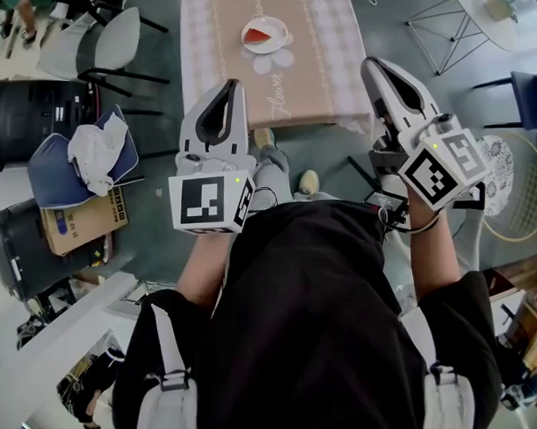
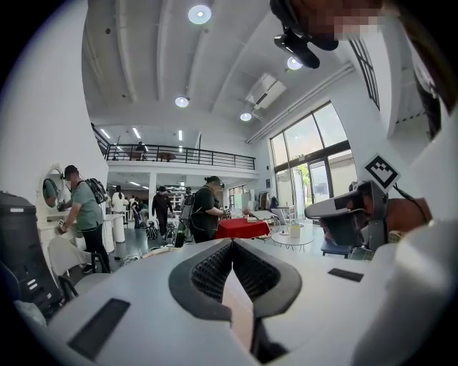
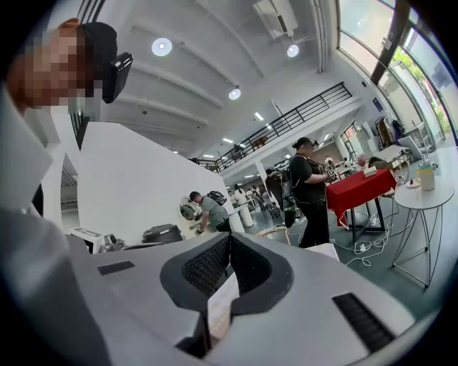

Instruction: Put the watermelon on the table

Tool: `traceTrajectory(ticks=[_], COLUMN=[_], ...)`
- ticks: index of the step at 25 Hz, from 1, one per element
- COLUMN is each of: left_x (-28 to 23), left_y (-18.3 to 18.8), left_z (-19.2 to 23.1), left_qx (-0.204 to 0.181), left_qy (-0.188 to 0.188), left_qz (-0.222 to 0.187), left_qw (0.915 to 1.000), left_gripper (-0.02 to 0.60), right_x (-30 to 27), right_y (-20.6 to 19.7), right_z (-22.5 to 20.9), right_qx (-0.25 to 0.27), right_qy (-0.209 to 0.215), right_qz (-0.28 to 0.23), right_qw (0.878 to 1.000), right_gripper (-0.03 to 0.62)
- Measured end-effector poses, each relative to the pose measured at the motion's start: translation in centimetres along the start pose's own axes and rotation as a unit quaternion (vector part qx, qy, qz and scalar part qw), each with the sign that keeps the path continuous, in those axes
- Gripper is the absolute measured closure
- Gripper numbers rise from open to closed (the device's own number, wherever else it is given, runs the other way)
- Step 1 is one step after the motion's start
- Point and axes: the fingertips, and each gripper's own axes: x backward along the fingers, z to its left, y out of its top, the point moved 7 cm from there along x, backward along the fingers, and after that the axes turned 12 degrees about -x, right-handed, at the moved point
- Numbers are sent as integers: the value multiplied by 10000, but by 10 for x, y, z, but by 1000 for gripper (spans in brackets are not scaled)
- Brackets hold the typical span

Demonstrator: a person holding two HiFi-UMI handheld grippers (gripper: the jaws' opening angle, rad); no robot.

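Lying well beyond left tool [image 1: 232, 84], right tool [image 1: 372, 66], watermelon [image 1: 260, 34]

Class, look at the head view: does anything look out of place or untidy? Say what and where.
Only clutter at the left: a crumpled white cloth heaped on a blue seat, beside a cardboard box. The watermelon slice lies neatly on its plate on the table.
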Motion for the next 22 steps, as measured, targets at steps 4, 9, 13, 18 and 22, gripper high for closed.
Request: traceTrajectory(ticks=[4,9,13,18,22], left_x=[4,10,14,24,32], left_y=[4,3,2,2,-2], left_z=[-2,2,9,20,23], left_qx=[17,92,114,114,133], left_qy=[0,-51,-90,-50,-35], left_qz=[-85,-153,-192,-181,-133], left_qw=[10000,9998,9997,9998,9998], left_gripper=[569,569,569,569,569], right_x=[3,1,-2,-6,-6], right_y=[-1,-1,-3,-11,-18], right_z=[8,21,29,37,44], right_qx=[80,158,186,235,226], right_qy=[28,32,-91,-249,-230], right_qz=[-33,-65,-122,-56,-36], right_qw=[10000,9998,9997,9994,9995], right_gripper=[579,579,579,579,579])
